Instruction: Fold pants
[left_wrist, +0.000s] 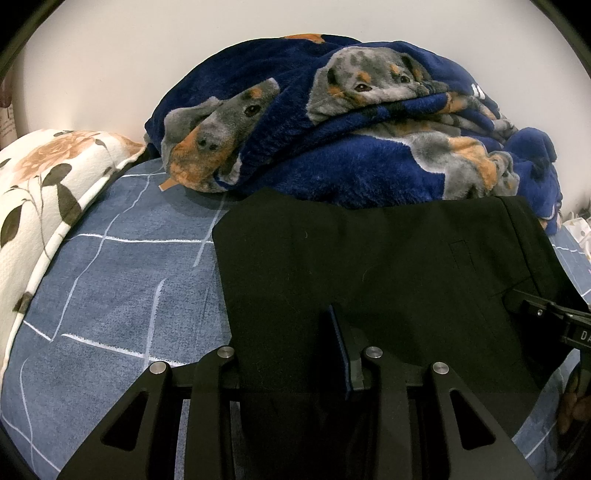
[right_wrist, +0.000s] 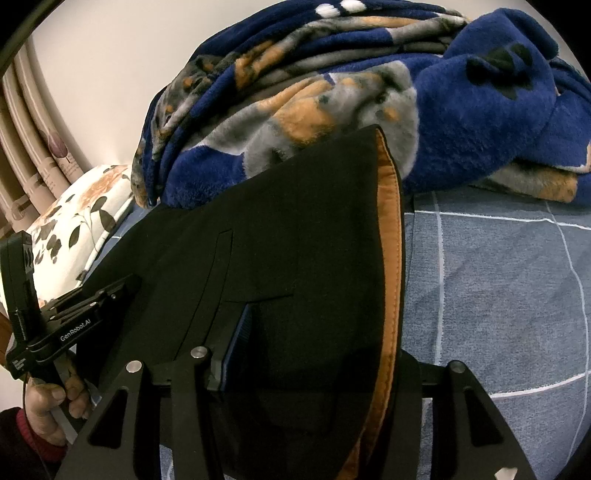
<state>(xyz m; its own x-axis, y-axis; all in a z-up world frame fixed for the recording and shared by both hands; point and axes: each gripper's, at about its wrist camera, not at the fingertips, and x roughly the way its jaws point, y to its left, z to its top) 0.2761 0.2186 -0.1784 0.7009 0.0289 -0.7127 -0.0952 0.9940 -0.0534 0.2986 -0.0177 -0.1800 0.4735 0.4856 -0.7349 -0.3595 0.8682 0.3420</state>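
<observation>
You have one pair of black pants (left_wrist: 369, 266) in front of you, lying flat on the bed's blue checked sheet (left_wrist: 122, 277) with its far edge touching the heaped blanket. In the right wrist view an orange-brown lining (right_wrist: 391, 266) shows along the pants' right edge.

You hold two tools. Your left tool (left_wrist: 288, 354) is closed on the pants: the near edge of the cloth runs up between its two fingers, and the blue-padded finger (left_wrist: 338, 343) presses against the fabric. Your right tool (right_wrist: 314, 354) grips the same pants at the edge with the lining, the cloth draped between its fingers and covering the right one. Each tool appears in the other's view: the right tool at the pants' right side in the left wrist view, the left tool at their left side in the right wrist view, with your left hand (right_wrist: 55, 402) on its handle.

Beyond the pants there is one blue dog-print blanket (left_wrist: 369, 122), bunched against the wall, and one floral pillow (left_wrist: 44, 192) off to the left.
</observation>
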